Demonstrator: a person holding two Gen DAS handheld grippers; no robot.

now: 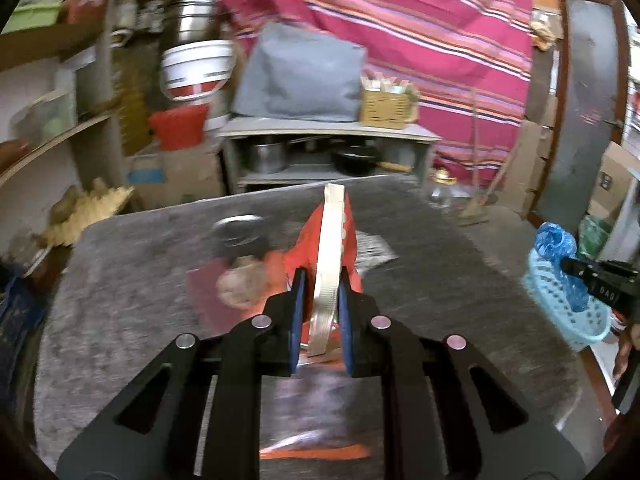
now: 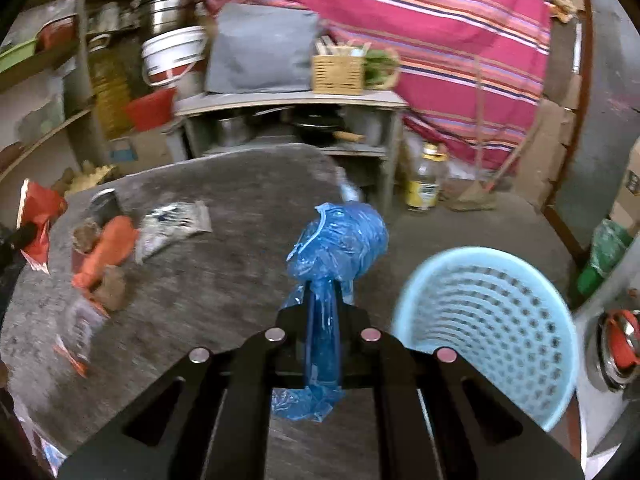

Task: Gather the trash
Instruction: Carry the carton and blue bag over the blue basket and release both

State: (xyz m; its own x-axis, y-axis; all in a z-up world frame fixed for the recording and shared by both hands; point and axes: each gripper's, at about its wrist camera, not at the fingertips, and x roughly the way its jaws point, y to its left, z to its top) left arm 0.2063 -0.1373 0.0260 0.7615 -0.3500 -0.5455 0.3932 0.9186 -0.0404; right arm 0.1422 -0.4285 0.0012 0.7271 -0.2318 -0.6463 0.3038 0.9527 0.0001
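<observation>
My left gripper (image 1: pixel 322 286) is shut on a red snack wrapper (image 1: pixel 348 236) with a silvery inside, held up over the grey table (image 1: pixel 140 280). In the right wrist view the same red wrapper (image 2: pixel 38 216) shows at the far left. My right gripper (image 2: pixel 324 300) is shut on a crumpled blue plastic bag (image 2: pixel 344 240), just left of a light blue perforated basket (image 2: pixel 492 320) at the table's right edge. On the table lie an orange wrapper (image 2: pixel 108 248), a silver-and-blue wrapper (image 2: pixel 172 224), brown lumps (image 2: pixel 112 288) and a dark can (image 2: pixel 105 202).
Behind the table stands a grey shelf (image 2: pixel 288 100) with pots, a grey covered bundle (image 2: pixel 260 48) and a woven basket (image 2: pixel 338 68). A yellow-labelled jar (image 2: pixel 426 184) and a broom (image 2: pixel 480 192) are on the floor. A striped pink cloth (image 2: pixel 440 20) hangs behind.
</observation>
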